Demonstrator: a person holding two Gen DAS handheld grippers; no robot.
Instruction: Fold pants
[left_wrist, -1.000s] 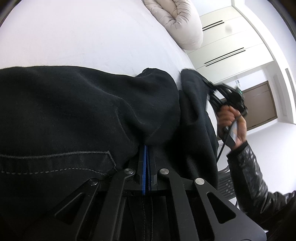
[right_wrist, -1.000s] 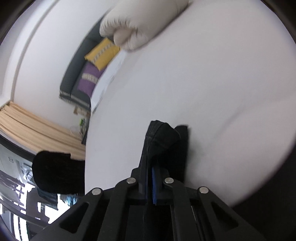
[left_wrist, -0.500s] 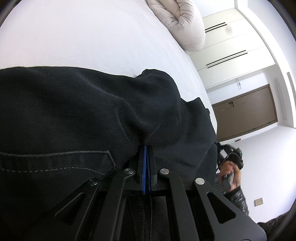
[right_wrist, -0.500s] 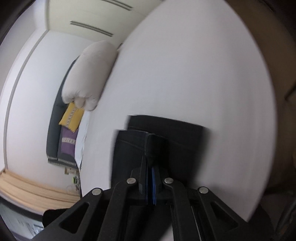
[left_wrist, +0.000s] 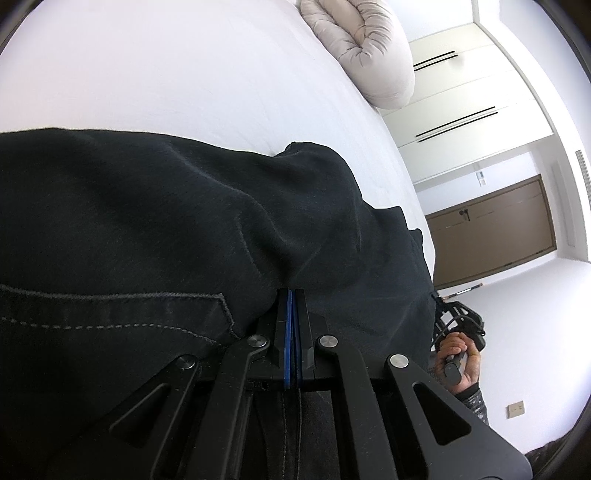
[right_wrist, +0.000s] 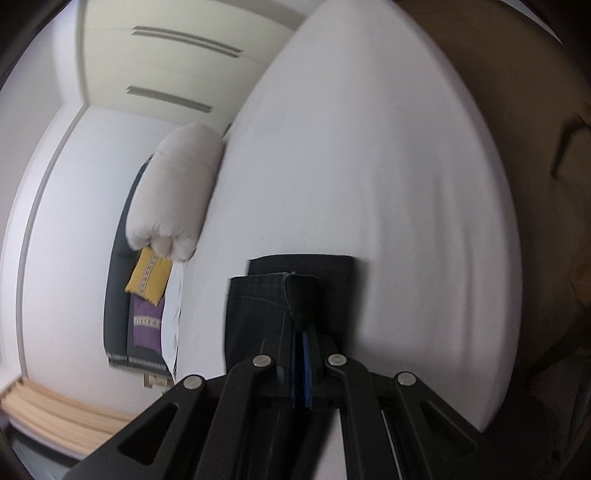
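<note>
Both grippers pinch black pants (left_wrist: 184, 229) on white bed (left_wrist: 166, 74).
Left gripper (left_wrist: 291, 295) clamps waist fabric as anchor; right gripper (right_wrist: 301, 325) grips leg hem, 12 o'clock, likely to lay the fold flat.

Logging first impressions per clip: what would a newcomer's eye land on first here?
The black pants fill the lower left wrist view, spread on the white bed, with the left gripper shut on the fabric. In the right wrist view the right gripper pinches a hem corner. A rolled beige duvet lies at the bed's far edge.
</note>
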